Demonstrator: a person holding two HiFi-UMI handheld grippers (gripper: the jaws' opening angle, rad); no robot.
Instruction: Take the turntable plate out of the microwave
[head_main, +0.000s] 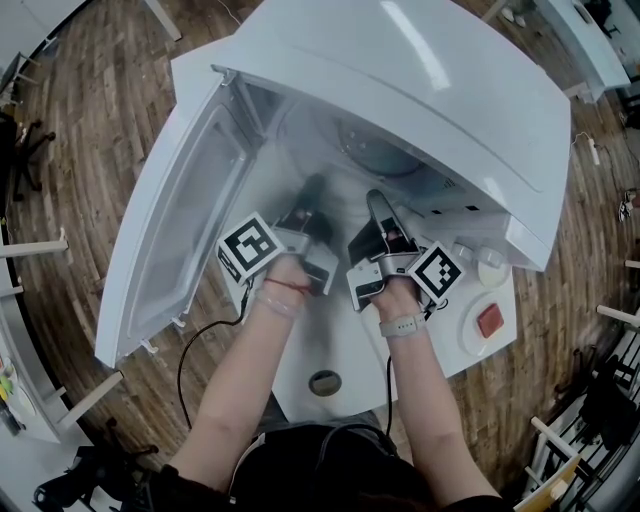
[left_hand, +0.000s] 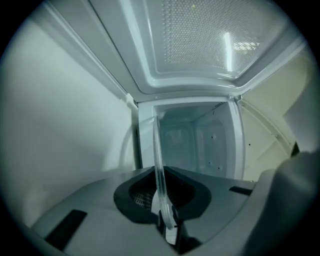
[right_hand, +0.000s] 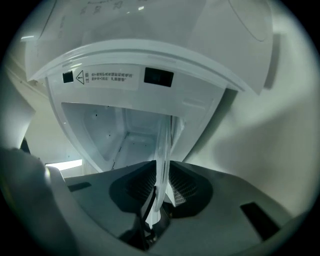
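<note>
The clear round glass turntable plate (head_main: 376, 152) still sits mostly inside the cavity of the white microwave (head_main: 440, 90), with only its near rim at the mouth. From both gripper views I see it edge-on, a thin pale blade running from the jaws straight ahead toward the cavity's back wall (left_hand: 195, 145).

My left gripper (head_main: 314, 185) is clamped on that rim: the glass sits tight in the seam between the jaws, with no gap either side. My right gripper (head_main: 374, 198) has the rim between its jaws too, but a dark slit shows beside the glass, so I judge those jaws are a little apart and not pinching.

The two grippers hold the near edge side by side, about equally deep. The left is toward the open hinged door (head_main: 190, 220).

What matters next is that the whole disc lies ahead of the fingers, deeper in. The way out is straight back toward me, flat, through the opening. With one firm grip, I'd expect the far edge to sag.
</note>
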